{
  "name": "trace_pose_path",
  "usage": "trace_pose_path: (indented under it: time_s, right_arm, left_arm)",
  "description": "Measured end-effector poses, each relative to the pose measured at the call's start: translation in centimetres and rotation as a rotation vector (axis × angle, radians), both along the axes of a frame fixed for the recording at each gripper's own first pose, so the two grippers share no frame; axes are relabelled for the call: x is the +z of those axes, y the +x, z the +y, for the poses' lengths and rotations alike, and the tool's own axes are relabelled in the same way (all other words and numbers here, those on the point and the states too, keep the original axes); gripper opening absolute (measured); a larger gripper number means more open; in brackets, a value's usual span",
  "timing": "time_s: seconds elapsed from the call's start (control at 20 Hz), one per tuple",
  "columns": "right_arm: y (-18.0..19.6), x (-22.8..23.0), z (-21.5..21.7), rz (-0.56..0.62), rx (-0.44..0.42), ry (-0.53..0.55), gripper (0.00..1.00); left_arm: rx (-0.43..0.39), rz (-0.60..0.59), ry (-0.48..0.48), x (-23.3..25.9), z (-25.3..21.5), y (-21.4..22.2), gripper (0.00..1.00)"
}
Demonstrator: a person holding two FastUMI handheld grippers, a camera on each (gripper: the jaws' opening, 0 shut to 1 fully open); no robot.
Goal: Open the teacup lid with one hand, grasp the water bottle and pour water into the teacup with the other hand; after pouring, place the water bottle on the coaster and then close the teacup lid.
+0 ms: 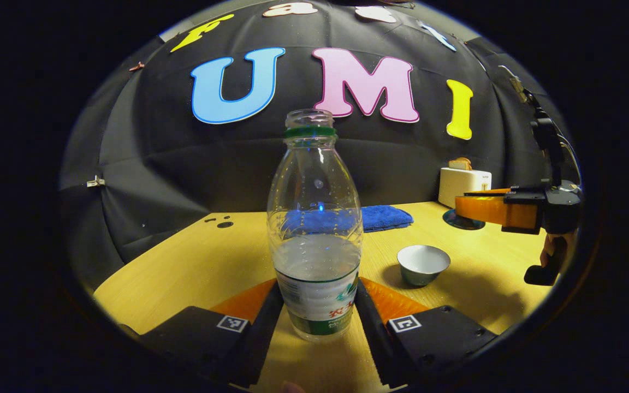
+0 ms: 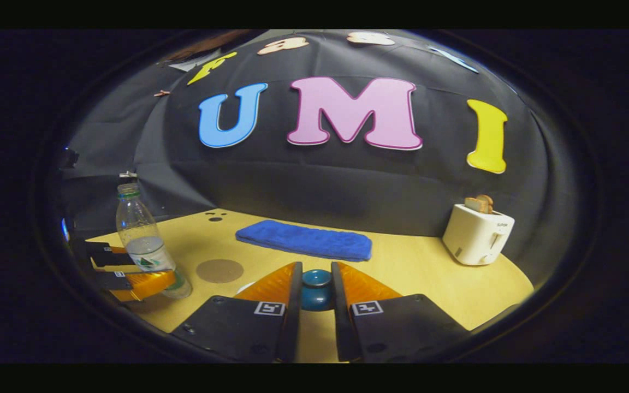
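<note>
The clear water bottle point(image 1: 316, 240), uncapped and about half full, stands upright on the wooden table point(image 1: 194, 267). My left gripper point(image 1: 319, 281) is shut on its lower part, one finger pressing each side of the label. To its right sits the small grey teacup point(image 1: 422, 264), open. My right gripper point(image 2: 315, 266) is shut on the blue knob of the teacup lid point(image 2: 316, 289). In the left gripper view the right gripper point(image 1: 473, 210) hangs above the table, right of the cup. A round brown coaster point(image 2: 219, 271) lies just right of the bottle point(image 2: 142, 240) and the left gripper point(image 2: 134, 275).
A folded blue towel point(image 2: 304, 240) lies at the back of the table near the wall. A white toaster point(image 2: 478, 234) with toast in it stands at the back right corner. A few small dark holes point(image 2: 215, 216) mark the table's back left.
</note>
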State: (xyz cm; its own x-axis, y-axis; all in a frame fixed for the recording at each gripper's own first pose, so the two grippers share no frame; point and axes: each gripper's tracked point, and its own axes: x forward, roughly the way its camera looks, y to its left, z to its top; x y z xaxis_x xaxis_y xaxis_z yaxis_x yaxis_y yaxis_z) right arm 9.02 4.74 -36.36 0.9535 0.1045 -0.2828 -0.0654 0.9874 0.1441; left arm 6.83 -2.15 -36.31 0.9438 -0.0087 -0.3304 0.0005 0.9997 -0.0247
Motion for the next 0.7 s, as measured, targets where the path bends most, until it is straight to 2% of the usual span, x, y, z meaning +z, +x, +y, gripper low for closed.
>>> trace_pose_path:
  time_s: [0.1, 0.2, 0.25, 0.3, 0.4, 0.55, 0.7]
  right_arm:
    - [-0.5, -0.2, -1.1, 0.004, -0.018, -0.009, 0.35]
    - [-1.1, -0.4, -2.2, 0.007, -0.034, -0.020, 0.35]
    - [-1.2, -0.4, -2.6, 0.008, -0.038, -0.024, 0.35]
    - [-1.5, -0.6, -3.2, 0.011, -0.045, -0.029, 0.34]
    - [-2.0, -0.6, -3.9, 0.008, -0.053, -0.034, 0.34]
    - [-2.7, -0.6, -5.5, 0.000, -0.072, -0.058, 0.34]
    - [-3.5, -0.8, -6.3, 0.004, -0.079, -0.073, 0.34]
  left_arm:
    - [0.002, 0.004, 0.055, 0.2, 0.4, 0.4, 0.77]
    - [0.003, 0.014, 0.217, 0.7, 1.9, 1.2, 0.76]
    - [-0.002, 0.026, 0.284, 0.7, 2.4, 1.6, 0.72]
    - [-0.019, 0.039, 0.374, 1.0, 2.7, 2.3, 0.76]
    - [-0.053, 0.059, 0.510, 1.4, 3.2, 3.3, 0.76]
    - [-0.104, 0.075, 0.828, 2.1, 4.0, 5.0, 0.76]
    - [-0.168, 0.097, 0.990, 1.0, 3.5, 5.5, 0.76]
